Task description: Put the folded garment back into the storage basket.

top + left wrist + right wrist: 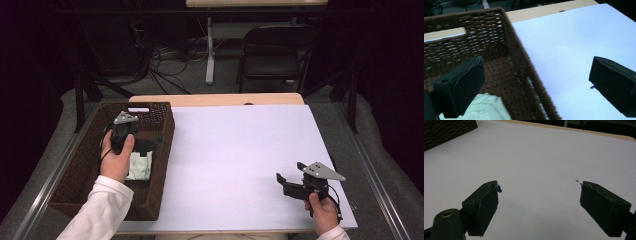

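Down at the frame's lower left, the pale folded cloth (139, 166) lies in the wicker basket (162, 165), beneath the spread left claw (145, 143). Soft, light, probably floppy: pinch a raised fold. Lower right, the right claw (290, 175) gapes over the white surface (240, 165).

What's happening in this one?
A person holds a claw in each hand at a white-topped table. The left claw hangs open over a brown wicker basket at the table's left, just above a pale folded cloth lying inside; its jaws are wide apart and grip nothing. The right claw is also open, held low over the table's near right part.
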